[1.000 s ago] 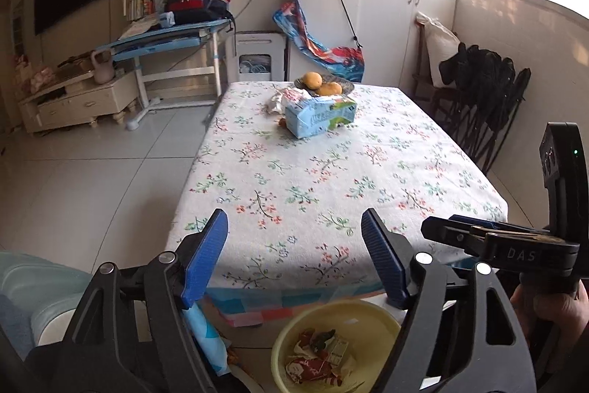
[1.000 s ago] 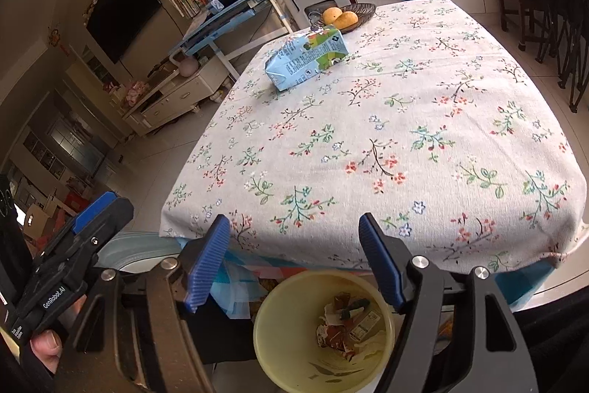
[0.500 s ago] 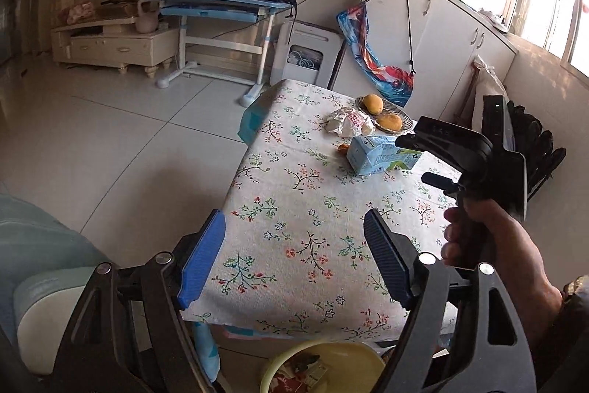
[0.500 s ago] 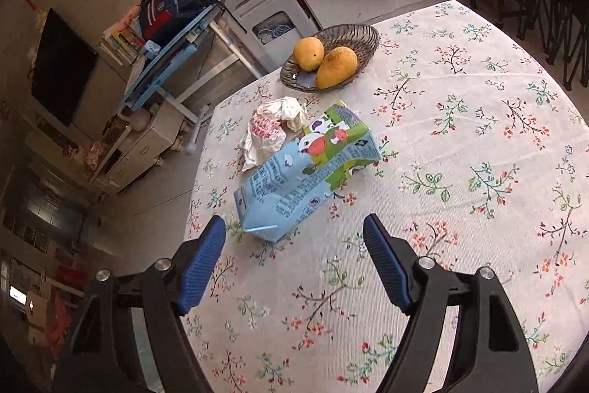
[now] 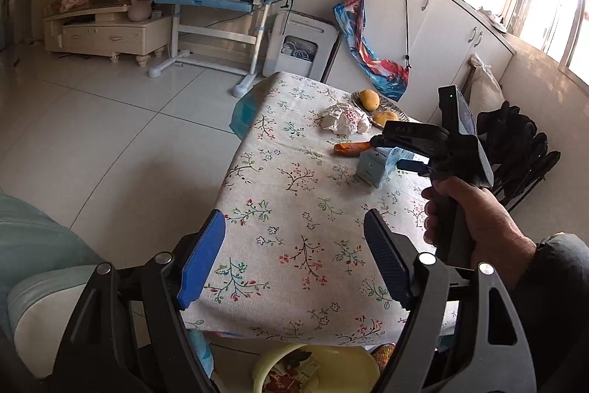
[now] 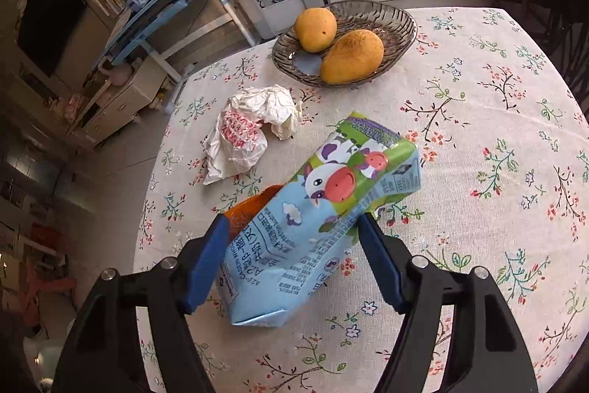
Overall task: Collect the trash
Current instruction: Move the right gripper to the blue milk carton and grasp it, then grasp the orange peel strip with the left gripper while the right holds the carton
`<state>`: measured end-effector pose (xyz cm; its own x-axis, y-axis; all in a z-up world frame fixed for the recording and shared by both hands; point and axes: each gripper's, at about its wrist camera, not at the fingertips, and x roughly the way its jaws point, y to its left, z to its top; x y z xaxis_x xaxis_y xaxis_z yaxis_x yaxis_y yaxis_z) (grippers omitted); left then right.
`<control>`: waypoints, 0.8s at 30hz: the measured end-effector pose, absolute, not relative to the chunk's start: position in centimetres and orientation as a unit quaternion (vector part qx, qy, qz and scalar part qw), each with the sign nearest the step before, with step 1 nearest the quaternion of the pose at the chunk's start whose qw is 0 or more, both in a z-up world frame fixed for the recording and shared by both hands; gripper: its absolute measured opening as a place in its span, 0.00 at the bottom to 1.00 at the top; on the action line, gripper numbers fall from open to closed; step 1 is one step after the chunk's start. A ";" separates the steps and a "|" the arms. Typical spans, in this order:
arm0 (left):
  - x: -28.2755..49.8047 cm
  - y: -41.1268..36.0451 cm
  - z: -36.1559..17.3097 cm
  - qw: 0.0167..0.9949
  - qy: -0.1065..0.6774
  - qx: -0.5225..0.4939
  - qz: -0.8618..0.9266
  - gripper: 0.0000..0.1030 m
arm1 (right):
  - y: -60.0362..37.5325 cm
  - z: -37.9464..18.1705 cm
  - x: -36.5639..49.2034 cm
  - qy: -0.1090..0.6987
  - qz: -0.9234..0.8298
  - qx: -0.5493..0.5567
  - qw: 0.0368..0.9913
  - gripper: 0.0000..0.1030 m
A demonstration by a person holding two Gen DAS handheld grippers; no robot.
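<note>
Between the right hand-held gripper's (image 6: 292, 258) closing jaws lies the milk carton (image 6: 316, 220).

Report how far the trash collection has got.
Done: wrappers lie in the yellow bin. In hand: the right gripper has just been closing its jaws around the milk carton, which lies on the table. Left: crumpled paper, orange wrapper.

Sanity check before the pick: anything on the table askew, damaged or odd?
Yes. The milk carton lies tipped on its side, dented, between the right gripper's pads. A crumpled paper wrapper sits beside the fruit bowl, and an orange wrapper is half hidden behind the carton.
</note>
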<state>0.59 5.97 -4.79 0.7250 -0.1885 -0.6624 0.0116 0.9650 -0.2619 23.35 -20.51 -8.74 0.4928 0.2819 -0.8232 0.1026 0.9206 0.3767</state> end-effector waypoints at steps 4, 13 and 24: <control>2.0 4.6 -5.0 0.918 0.377 -0.106 -0.066 0.72 | -22.6 -8.2 21.8 0.527 0.104 0.171 0.826 0.47; 8.8 -0.4 -4.6 0.920 0.381 -0.004 -0.092 0.72 | -25.5 -7.6 15.4 0.519 0.120 0.099 0.841 0.41; 18.2 -6.2 -8.7 0.900 0.408 0.085 -0.125 0.72 | -26.5 -8.6 16.6 0.492 0.096 0.089 0.861 0.46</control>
